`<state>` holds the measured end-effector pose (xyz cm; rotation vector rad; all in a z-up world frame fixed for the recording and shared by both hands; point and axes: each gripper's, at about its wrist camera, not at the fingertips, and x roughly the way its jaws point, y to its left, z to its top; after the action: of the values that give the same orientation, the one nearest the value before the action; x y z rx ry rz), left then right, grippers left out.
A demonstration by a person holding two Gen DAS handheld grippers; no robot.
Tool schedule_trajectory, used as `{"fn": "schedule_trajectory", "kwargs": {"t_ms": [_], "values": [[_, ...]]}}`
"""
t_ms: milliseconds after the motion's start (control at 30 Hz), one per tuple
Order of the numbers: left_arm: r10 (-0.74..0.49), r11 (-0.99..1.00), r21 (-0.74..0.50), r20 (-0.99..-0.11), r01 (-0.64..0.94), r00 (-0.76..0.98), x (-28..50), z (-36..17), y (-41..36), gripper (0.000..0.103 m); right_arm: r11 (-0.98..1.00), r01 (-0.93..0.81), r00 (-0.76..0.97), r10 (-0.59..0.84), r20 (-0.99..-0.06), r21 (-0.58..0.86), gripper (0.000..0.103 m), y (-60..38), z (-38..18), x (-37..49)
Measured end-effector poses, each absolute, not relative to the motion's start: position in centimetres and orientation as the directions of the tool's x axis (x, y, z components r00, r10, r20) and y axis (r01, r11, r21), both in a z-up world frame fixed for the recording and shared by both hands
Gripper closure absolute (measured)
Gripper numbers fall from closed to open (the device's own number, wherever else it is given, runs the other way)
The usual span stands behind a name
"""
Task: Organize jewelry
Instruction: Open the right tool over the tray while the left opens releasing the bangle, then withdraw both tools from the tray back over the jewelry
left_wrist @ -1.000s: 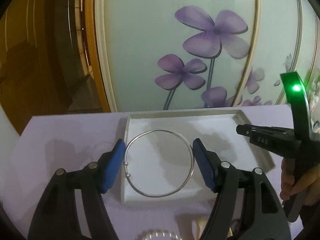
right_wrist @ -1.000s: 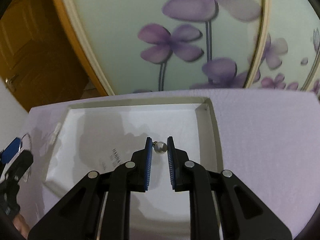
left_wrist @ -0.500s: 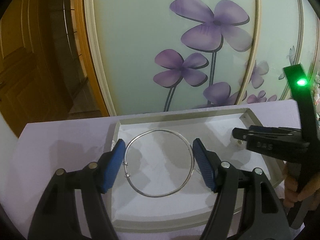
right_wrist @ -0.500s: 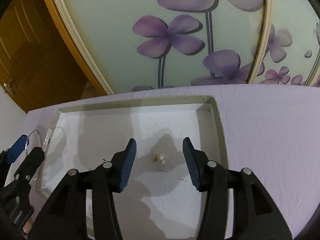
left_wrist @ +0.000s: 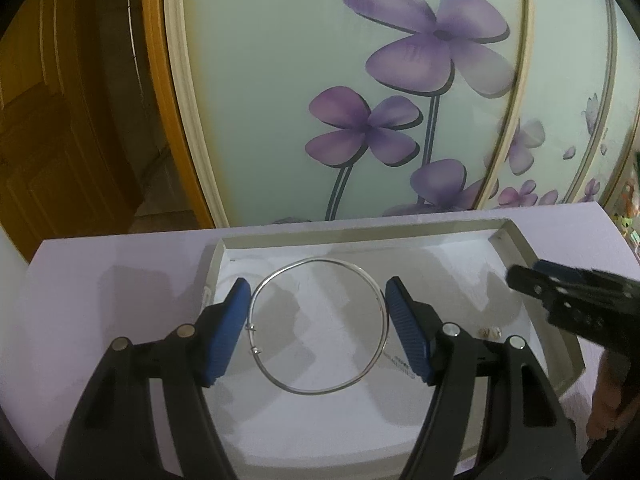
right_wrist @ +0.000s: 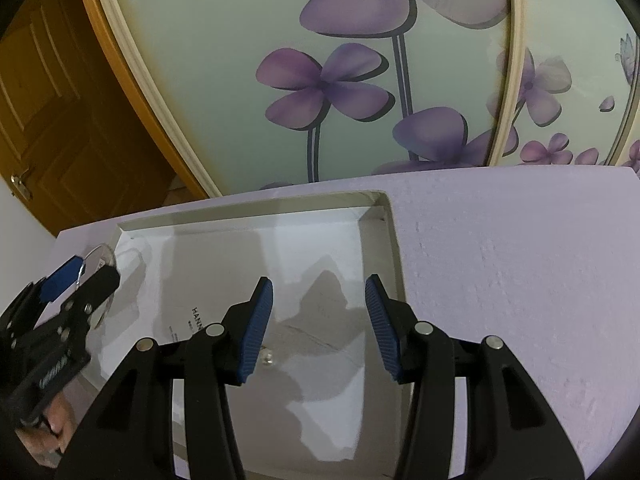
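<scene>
My left gripper [left_wrist: 318,312] is shut on a thin silver bangle [left_wrist: 320,387], its blue pads pressing the ring's two sides, and holds it over the left part of the white tray [left_wrist: 516,236]. A small pearl earring [left_wrist: 491,332] lies on the tray floor at the right; in the right wrist view it shows [right_wrist: 267,357] just beside the left fingertip. My right gripper [right_wrist: 319,320] is open and empty above the tray's right half. In the right wrist view the left gripper and bangle [right_wrist: 86,266] appear at the left.
The tray [right_wrist: 394,248] sits on a lilac tabletop [right_wrist: 500,260]. A glass panel with purple flowers [left_wrist: 420,60] stands right behind the table. A wooden door [right_wrist: 44,120] is at the far left.
My right gripper opened and let go of the pearl earring, which now lies on the tray floor, then drew back. My left gripper carried the bangle from the tray's left edge further over the tray.
</scene>
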<state>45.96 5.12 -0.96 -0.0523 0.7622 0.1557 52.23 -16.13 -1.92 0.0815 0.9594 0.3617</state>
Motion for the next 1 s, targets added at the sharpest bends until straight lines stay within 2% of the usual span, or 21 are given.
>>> {"fn": "schedule_trajectory", "kwargs": {"t_ms": [100, 133, 200, 300, 700, 1000], "values": [[0.112, 0.987, -0.003, -0.711, -0.162, 0.694, 46.5, -1.3, 5.3, 0.031, 0.935, -0.263, 0.522, 0.345, -0.78, 0.238, 0.053, -16.8, -1.8, 51.9], [0.108, 0.987, -0.007, -0.713, -0.162, 0.692, 46.4, -1.3, 5.5, 0.023, 0.934, -0.261, 0.523, 0.348, -0.778, 0.242, 0.053, -17.0, -1.7, 51.7], [0.106, 0.986, -0.017, -0.707, -0.167, 0.699, 45.8, -0.9, 5.7, 0.017, 0.932, -0.263, 0.526, 0.356, -0.772, 0.251, 0.053, -17.4, -1.4, 51.2], [0.099, 0.986, -0.028, -0.697, -0.165, 0.71, 44.6, -0.1, 6.0, 0.015, 0.926, -0.274, 0.534, 0.371, -0.759, 0.26, 0.053, -18.1, -0.7, 49.9], [0.133, 0.973, -0.063, -0.627, -0.22, 0.767, 31.9, 3.5, 9.4, 0.012, 0.889, -0.356, 0.568, 0.45, -0.689, 0.288, 0.053, -20.8, 3.2, 39.4], [0.143, 0.981, -0.031, -0.549, -0.191, 0.823, 19.4, 3.7, 8.1, 0.009, 0.892, -0.42, 0.61, 0.414, -0.675, 0.168, 0.053, -21.4, 2.5, 28.4]]}}
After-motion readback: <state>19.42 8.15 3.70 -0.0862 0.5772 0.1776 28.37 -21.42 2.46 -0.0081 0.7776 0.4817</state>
